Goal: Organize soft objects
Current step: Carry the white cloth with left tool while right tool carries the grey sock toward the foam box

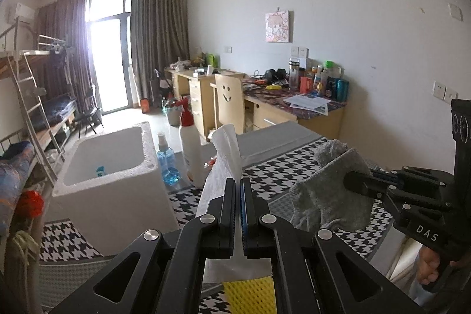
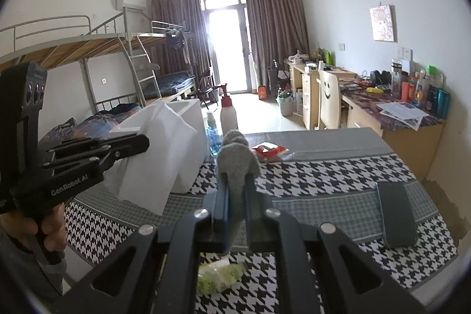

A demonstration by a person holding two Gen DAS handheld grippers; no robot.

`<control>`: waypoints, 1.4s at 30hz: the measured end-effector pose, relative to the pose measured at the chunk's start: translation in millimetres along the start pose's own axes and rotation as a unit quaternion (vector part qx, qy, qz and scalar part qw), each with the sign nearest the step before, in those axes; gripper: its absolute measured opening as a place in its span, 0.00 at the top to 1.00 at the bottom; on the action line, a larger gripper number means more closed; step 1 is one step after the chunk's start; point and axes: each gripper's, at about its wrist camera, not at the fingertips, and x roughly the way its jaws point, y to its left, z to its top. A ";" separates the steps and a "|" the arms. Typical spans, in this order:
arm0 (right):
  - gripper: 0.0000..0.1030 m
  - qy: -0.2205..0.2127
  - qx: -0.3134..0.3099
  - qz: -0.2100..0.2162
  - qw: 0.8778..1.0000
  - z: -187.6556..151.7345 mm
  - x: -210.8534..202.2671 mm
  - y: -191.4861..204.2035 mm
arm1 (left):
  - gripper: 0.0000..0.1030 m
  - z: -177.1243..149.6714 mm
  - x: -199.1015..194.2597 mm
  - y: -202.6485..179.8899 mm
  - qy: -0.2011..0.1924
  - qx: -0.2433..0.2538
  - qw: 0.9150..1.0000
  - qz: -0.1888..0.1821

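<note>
My left gripper (image 1: 238,181) is shut on a white paper towel (image 1: 223,164) and holds it above the houndstooth tablecloth (image 1: 273,175); it shows in the right wrist view (image 2: 164,149) hanging from that gripper (image 2: 144,141). My right gripper (image 2: 237,181) is shut on a grey cloth (image 2: 237,164), held above the table; the cloth also shows in the left wrist view (image 1: 329,193), right of the towel. A white foam box (image 1: 109,164) stands open at the left. A yellow sponge (image 1: 250,296) lies below my left gripper.
A blue spray bottle (image 1: 166,164) and a white bottle with a red top (image 1: 191,149) stand beside the box. A red packet (image 2: 269,152) and a dark phone (image 2: 396,214) lie on the table. A green-white item (image 2: 217,275) lies under my right gripper. Desks and a bunk bed stand behind.
</note>
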 end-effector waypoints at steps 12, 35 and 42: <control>0.89 -0.007 -0.005 0.013 1.000 20.8 13.0 9.3 | 0.97 15.4 5.2 14.4 -0.008 -0.001 1.000 0.008; 0.89 -0.011 -0.008 0.028 1.000 49.4 34.9 21.6 | 0.97 40.4 18.7 40.2 -0.022 -0.008 0.999 0.029; 0.89 -0.010 -0.017 0.029 0.999 58.1 40.5 28.2 | 0.97 45.1 22.5 44.0 -0.022 -0.010 0.999 0.028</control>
